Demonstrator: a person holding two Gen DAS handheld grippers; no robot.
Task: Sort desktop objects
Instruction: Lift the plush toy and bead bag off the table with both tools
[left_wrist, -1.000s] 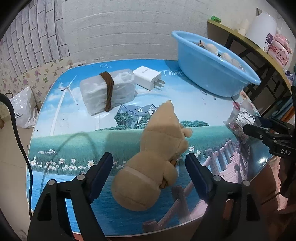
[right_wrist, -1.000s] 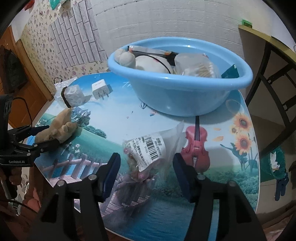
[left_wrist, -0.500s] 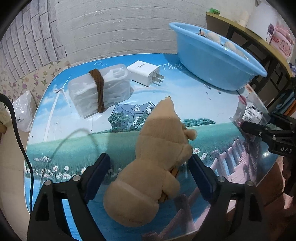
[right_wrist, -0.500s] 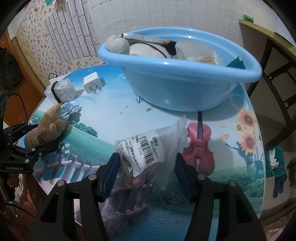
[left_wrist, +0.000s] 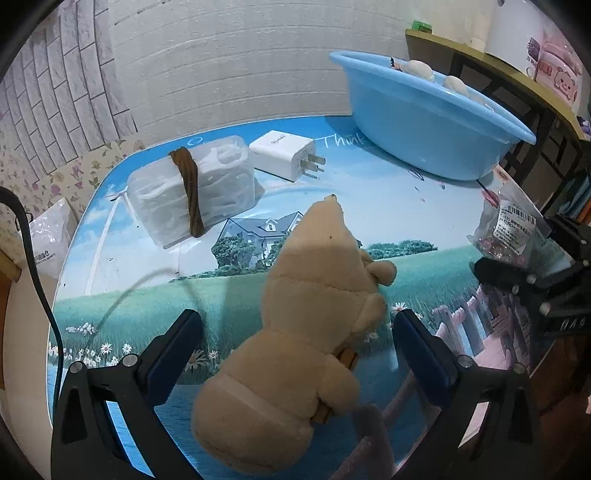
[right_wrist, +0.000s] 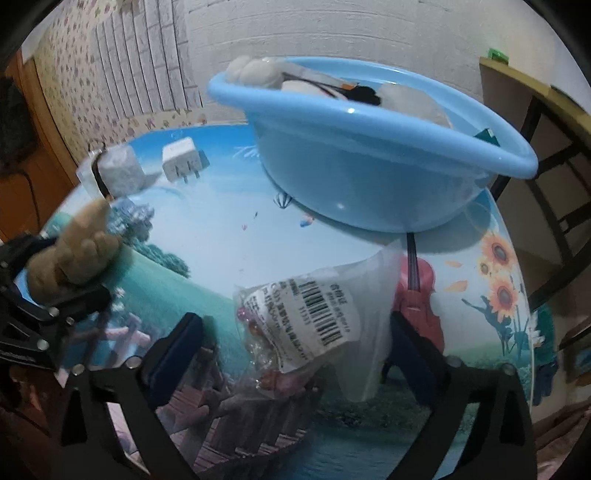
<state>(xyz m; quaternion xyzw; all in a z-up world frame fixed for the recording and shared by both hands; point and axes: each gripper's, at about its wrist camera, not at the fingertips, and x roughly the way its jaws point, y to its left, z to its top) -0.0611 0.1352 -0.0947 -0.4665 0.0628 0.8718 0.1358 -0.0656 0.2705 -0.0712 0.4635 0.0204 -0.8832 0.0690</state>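
A tan plush toy (left_wrist: 314, 325) lies on the picture-printed table between the open fingers of my left gripper (left_wrist: 295, 332); it also shows in the right wrist view (right_wrist: 77, 251). A clear bag of pink beads with a barcode label (right_wrist: 306, 325) lies between the open fingers of my right gripper (right_wrist: 295, 339); it also shows in the left wrist view (left_wrist: 509, 229). A blue basin (right_wrist: 369, 155) holding several items stands at the far right of the table (left_wrist: 424, 122).
A clear plastic box with a brown band (left_wrist: 192, 192) and a white charger plug (left_wrist: 288, 158) lie at the back of the table. A white bag (left_wrist: 48, 240) sits off the left edge. A wooden shelf (left_wrist: 517, 74) stands behind the basin.
Both grippers have moved forward and lower, so the plush toy and the bead bag now sit deeper between their fingers. Both stay open.
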